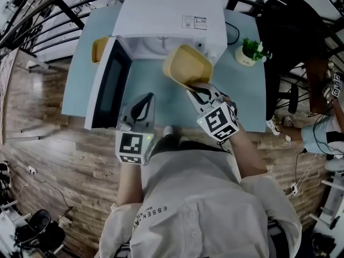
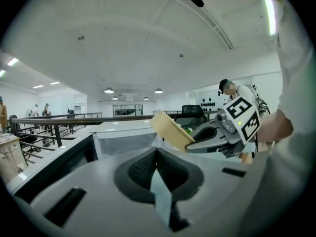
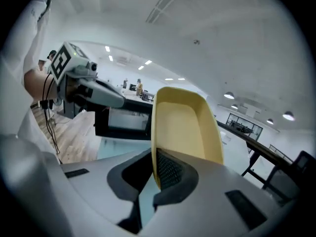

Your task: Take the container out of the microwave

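The yellow container (image 1: 187, 64) hangs tilted in the air just in front of the open white microwave (image 1: 172, 20), above the pale blue table (image 1: 244, 98). My right gripper (image 1: 199, 90) is shut on its near rim. In the right gripper view the rim is pinched between the pads and the container (image 3: 185, 125) rises edge-on above my right gripper (image 3: 158, 167). My left gripper (image 1: 142, 98) hovers near the table's front edge, below the microwave door (image 1: 107, 85), jaws together with nothing between them. The left gripper view shows the container (image 2: 170, 129) held off to the right.
The microwave door stands swung out to the left. A second yellow dish (image 1: 99, 48) lies left of the microwave. A small potted plant (image 1: 250, 52) sits at the table's right corner, with a black chair (image 1: 290, 42) beyond. Another person (image 1: 322, 133) sits at far right.
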`<state>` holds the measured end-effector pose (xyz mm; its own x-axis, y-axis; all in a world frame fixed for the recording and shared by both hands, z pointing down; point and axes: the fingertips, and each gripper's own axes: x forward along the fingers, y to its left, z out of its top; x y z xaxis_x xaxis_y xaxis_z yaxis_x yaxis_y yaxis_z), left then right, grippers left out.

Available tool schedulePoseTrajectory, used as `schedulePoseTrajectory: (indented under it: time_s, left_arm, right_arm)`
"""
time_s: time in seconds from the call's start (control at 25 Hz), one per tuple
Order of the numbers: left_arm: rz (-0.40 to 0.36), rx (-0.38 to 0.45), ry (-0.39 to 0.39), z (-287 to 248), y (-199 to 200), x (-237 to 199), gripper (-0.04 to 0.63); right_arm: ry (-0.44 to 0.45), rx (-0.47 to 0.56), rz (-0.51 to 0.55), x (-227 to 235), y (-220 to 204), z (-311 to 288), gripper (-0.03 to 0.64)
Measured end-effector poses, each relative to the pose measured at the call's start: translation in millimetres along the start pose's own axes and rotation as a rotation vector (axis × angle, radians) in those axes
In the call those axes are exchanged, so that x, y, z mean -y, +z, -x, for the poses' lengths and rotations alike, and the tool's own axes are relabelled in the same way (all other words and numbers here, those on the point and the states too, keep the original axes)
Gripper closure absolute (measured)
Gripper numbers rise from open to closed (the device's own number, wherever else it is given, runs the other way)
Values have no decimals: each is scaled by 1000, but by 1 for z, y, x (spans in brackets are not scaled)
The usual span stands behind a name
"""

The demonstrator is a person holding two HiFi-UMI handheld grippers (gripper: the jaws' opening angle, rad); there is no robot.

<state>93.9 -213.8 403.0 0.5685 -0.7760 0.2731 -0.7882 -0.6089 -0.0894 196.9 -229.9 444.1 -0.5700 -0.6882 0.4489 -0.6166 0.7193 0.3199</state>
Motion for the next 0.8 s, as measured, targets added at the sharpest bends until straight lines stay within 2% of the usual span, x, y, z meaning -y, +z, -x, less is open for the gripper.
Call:
schedulePoseTrajectory:
  time_s: [0.16, 0.28, 0.56, 0.8]
  left_arm:
    - [-16, 5, -3, -4, 5, -6, 594]
    - [-24, 1, -6, -8, 8, -14, 594]
    - [-62, 37, -35, -21, 29, -36, 594]
    - [-66, 57, -45, -35, 39, -53, 594]
  right_arm:
    - [-62, 114, -185, 19, 22, 13, 594]
    - [-109, 176, -267, 33, 33, 20, 594]
    - [-266, 298, -354, 64, 49, 28, 594]
    - [-377, 340, -400, 83, 49, 33, 594]
